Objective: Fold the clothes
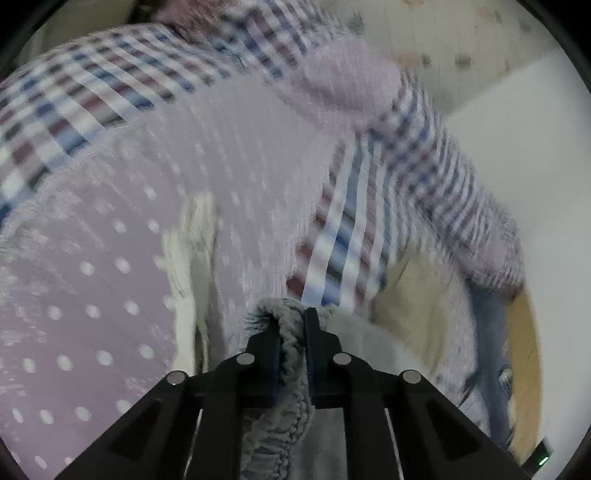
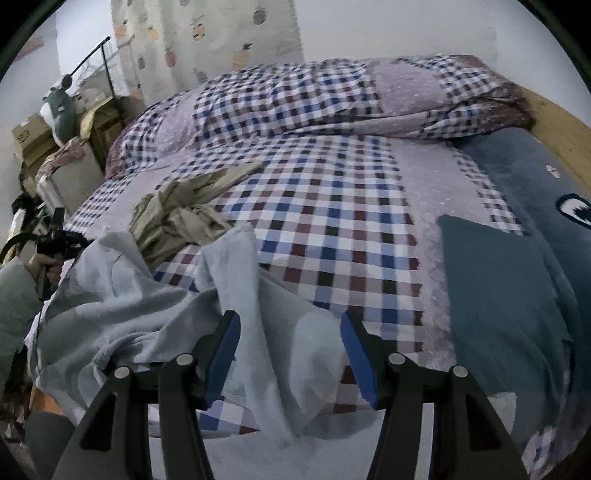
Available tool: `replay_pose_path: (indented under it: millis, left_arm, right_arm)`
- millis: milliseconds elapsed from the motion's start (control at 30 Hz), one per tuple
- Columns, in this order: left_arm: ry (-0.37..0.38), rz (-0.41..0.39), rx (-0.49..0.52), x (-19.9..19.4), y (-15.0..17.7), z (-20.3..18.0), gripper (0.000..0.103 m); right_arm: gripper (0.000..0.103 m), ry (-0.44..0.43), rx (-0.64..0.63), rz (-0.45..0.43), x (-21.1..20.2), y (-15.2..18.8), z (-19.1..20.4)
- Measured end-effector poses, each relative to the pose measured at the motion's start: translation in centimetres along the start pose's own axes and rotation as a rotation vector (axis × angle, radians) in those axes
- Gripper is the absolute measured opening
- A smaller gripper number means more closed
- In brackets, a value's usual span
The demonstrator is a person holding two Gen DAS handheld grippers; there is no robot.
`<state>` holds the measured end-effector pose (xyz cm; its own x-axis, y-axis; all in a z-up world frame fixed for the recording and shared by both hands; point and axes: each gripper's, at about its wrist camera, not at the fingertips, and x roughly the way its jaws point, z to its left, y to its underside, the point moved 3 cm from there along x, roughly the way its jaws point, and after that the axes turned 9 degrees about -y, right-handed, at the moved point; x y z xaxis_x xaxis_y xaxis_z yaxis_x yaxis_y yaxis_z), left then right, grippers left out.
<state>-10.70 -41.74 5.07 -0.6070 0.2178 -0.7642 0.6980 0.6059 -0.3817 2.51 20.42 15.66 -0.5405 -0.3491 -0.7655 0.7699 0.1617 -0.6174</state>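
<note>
My left tongs [image 1: 291,332] pinch a grey waistband [image 1: 291,354], my right tongs [image 2: 290,354] gape over the rumpled pale-blue garment [image 2: 122,295]; the khaki one [image 2: 181,214] lies unfolded on the bed [image 2: 332,221].

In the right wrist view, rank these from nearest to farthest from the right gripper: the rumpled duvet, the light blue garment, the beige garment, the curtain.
1. Light blue garment: lies between the open fingers of the right gripper, spreading left.
2. Beige garment: beyond it, left of centre on the bed.
3. Rumpled duvet: heaped across the far end of the bed.
4. Curtain: behind the bed, upper left.
</note>
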Motion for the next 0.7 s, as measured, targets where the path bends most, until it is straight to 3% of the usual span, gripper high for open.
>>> replay_pose_path:
  millis: [133,333,500,700]
  left_arm:
    - [0.015,-0.076,-0.009,-2.3,-1.2,-0.6,0.008]
    - [0.031,-0.119,-0.022,-5.1,-3.0,-0.3,0.008]
    - [0.024,-0.12,-0.005,-6.0,-3.3,0.1,0.008]
    - [0.018,-0.114,0.006,-6.2,-2.9,0.2,0.008]
  right_arm:
    - [0.06,-0.027,-0.029,0.023,1.2,-1.0,0.5]
    - [0.061,-0.132,-0.07,0.093,5.7,-4.4,1.3]
    - [0.062,-0.283,-0.019,0.22,12.3,-8.9,1.9]
    - [0.061,-0.304,0.083,0.439,20.3,-9.7,0.4]
